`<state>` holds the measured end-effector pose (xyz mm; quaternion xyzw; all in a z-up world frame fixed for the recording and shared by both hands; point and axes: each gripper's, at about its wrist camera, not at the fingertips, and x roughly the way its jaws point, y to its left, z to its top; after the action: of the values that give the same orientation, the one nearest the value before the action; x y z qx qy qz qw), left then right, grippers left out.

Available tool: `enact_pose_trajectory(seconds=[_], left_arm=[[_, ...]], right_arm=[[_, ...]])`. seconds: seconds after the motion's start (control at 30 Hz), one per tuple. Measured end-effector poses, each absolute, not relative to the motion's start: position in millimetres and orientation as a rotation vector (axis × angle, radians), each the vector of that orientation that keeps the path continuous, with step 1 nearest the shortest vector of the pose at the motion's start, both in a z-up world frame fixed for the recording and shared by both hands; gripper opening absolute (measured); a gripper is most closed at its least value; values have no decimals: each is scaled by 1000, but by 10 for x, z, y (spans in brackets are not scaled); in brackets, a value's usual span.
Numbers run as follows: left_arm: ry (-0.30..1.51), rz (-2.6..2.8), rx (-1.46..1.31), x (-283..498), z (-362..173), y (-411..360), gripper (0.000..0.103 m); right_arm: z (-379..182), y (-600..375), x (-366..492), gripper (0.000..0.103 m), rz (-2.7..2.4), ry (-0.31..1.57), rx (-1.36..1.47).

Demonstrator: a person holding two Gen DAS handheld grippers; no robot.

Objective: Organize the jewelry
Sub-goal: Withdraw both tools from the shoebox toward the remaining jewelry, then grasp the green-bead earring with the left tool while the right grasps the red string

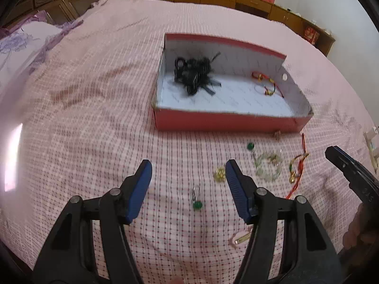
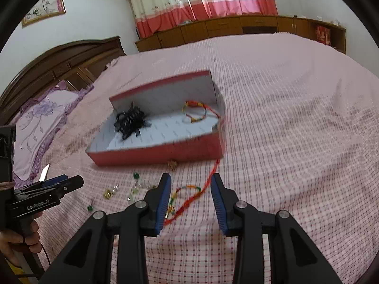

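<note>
A red box (image 1: 227, 120) with a white inside sits on the pink bed; it holds a black hair piece (image 1: 194, 74) and a red-and-yellow cord bracelet (image 1: 267, 84). In front of it lie a green drop earring (image 1: 196, 200), a gold charm (image 1: 219, 174), a clear bead bracelet (image 1: 268, 166), a second green earring (image 1: 250, 146) and a red cord bracelet (image 1: 297, 168). My left gripper (image 1: 188, 168) is open above the green earring. My right gripper (image 2: 190, 181) is open over the red cord bracelet (image 2: 187, 196); the box (image 2: 161, 152) is beyond it.
A pink hair clip (image 1: 240, 237) lies near my left gripper's right finger. A small brown trinket (image 1: 277, 133) rests against the box front. A purple pillow (image 2: 40, 127) and dark wooden headboard (image 2: 59, 64) are on the left. Wooden cabinets (image 2: 236, 28) line the far wall.
</note>
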<state>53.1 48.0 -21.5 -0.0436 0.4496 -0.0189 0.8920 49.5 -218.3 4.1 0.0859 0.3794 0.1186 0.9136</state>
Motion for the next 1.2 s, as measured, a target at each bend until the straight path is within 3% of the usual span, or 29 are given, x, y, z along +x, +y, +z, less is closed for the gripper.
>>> enact_pose_trajectory(seconds=[0.4, 0.63, 0.93, 1.07, 1.13, 1.2], left_arm=[[1002, -80, -76, 398, -524, 424, 55], [1012, -62, -62, 420, -669, 427, 36], [1016, -53, -21, 452, -788, 397, 34], [995, -70, -16, 437, -785, 384, 23], [984, -72, -8, 421, -777, 374, 8], [979, -77, -6, 407, -772, 370, 5]], right_arm=[[-302, -2064, 525, 37, 238, 879, 181], [-420, -2009, 547, 37, 225, 895, 182], [-535, -2002, 602, 37, 230, 893, 202], [-551, -2042, 611, 22, 222, 887, 218], [-555, -2085, 614, 13, 215, 889, 229], [-549, -2128, 606, 8, 218, 889, 241]])
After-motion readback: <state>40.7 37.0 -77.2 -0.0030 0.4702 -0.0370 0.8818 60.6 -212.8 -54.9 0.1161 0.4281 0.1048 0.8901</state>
